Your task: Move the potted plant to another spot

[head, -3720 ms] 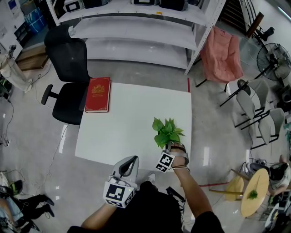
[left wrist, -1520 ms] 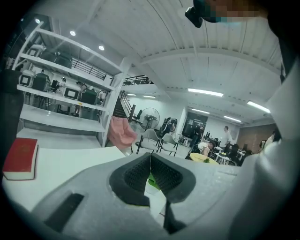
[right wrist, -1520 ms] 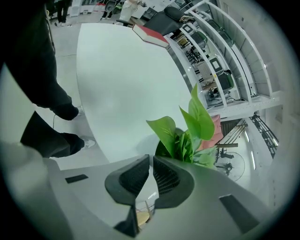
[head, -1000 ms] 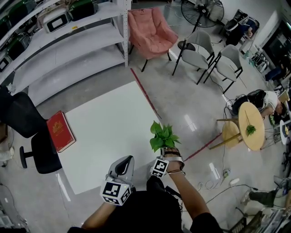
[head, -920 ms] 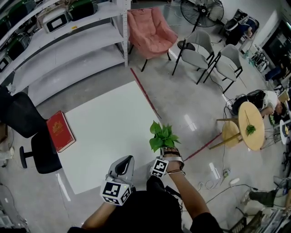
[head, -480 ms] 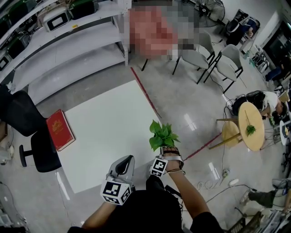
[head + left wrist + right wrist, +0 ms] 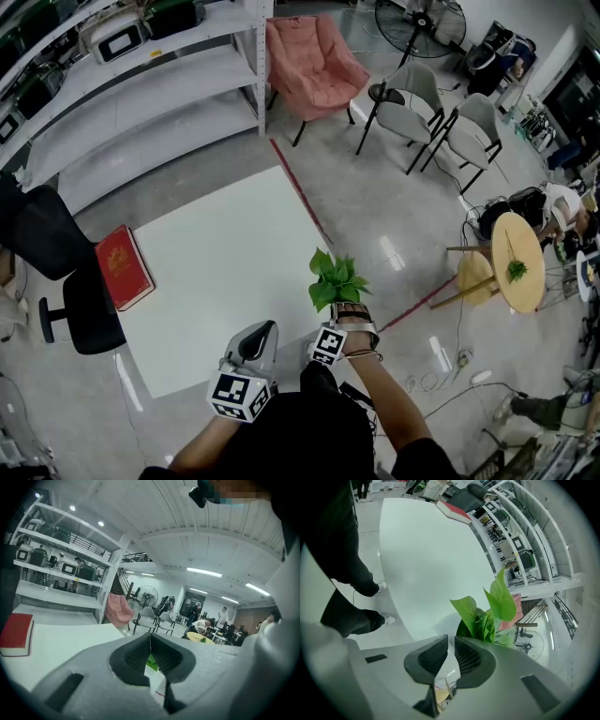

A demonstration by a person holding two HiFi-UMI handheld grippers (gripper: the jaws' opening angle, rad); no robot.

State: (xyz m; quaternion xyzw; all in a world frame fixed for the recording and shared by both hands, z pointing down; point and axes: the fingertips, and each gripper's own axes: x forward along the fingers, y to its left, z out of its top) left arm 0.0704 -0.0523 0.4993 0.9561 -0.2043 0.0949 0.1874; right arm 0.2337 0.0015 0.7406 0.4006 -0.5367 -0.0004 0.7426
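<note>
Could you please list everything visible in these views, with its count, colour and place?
potted plant: one, green leaves, at the table's right edge
table: one, white, centre
book: one, red, on the table's left corner
office chair: one, black, left of the table
shelving: one unit, white, top left
armchair: one, pink, top centre
chairs: two, grey, right of the armchair
fan: one, black, top right
round table: one, yellow, far right
left hand-held gripper: one, grey, shut, empty
right hand-held gripper: one, grey, shut on the potted plant
</note>
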